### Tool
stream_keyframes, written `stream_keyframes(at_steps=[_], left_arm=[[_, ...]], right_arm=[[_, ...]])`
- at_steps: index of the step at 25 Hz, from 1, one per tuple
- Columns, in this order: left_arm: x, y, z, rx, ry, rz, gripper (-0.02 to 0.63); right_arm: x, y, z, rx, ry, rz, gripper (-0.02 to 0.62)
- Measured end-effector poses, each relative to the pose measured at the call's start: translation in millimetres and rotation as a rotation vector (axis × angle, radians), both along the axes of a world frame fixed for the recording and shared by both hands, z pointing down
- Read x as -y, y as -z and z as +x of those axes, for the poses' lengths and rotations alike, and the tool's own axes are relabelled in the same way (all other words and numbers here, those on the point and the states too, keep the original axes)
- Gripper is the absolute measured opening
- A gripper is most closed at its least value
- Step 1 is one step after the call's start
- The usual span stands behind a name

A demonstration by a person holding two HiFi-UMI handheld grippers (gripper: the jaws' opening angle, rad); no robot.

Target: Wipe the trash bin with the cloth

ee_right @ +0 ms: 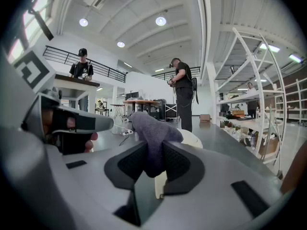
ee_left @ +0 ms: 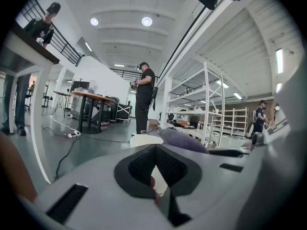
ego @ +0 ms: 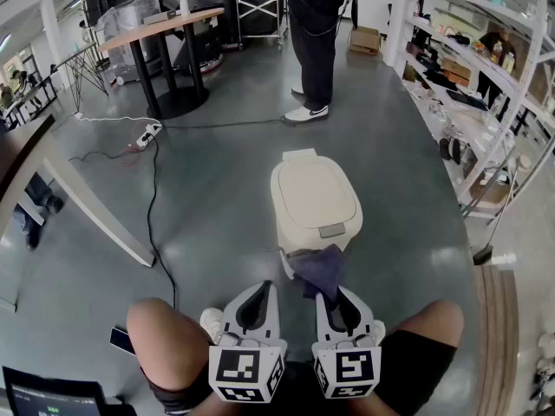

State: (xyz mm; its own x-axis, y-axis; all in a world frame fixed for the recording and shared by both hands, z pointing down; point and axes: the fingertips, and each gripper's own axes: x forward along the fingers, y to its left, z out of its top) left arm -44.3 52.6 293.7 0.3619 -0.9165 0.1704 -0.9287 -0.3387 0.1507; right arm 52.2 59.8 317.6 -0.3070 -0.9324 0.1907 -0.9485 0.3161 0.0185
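A cream trash bin (ego: pixel 316 199) with its lid down stands on the grey floor straight ahead of me. A purple cloth (ego: pixel 318 269) hangs at the bin's near edge, and my right gripper (ego: pixel 333 295) is shut on it. In the right gripper view the cloth (ee_right: pixel 151 128) bunches up between the black pads of that gripper (ee_right: pixel 154 143), with the bin (ee_right: pixel 193 138) just behind. My left gripper (ego: pixel 260 295) hovers beside it to the left, shut and holding nothing. In the left gripper view the left gripper (ee_left: pixel 156 147) points at the bin (ee_left: pixel 143 140) and the cloth (ee_left: pixel 181 139).
A person (ego: pixel 314 42) stands just beyond the bin. A round table (ego: pixel 169 22) is at the back left, with a power strip (ego: pixel 148 134) and a black cable (ego: pixel 153 224) trailing toward me. White shelving (ego: pixel 486 102) lines the right side. My knees (ego: pixel 160 328) flank the grippers.
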Motion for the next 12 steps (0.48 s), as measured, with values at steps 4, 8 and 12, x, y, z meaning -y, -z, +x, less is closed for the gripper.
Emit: stream_keyframes(at_steps=[4,8,12], left_arm=[[12,5,4,0.004,0.000,-0.012,0.000],[28,9,4,-0.008,0.006,-0.050,0.000],[59,24,-12,0.001,0.032,-0.051,0.000]], right_arm=[[15,13,0,-0.013,0.002,-0.015,0.086],[30,25,4,-0.037,0.014,-0.020,0.086],[54,30,0,-0.046,0.030,-0.042,0.086]])
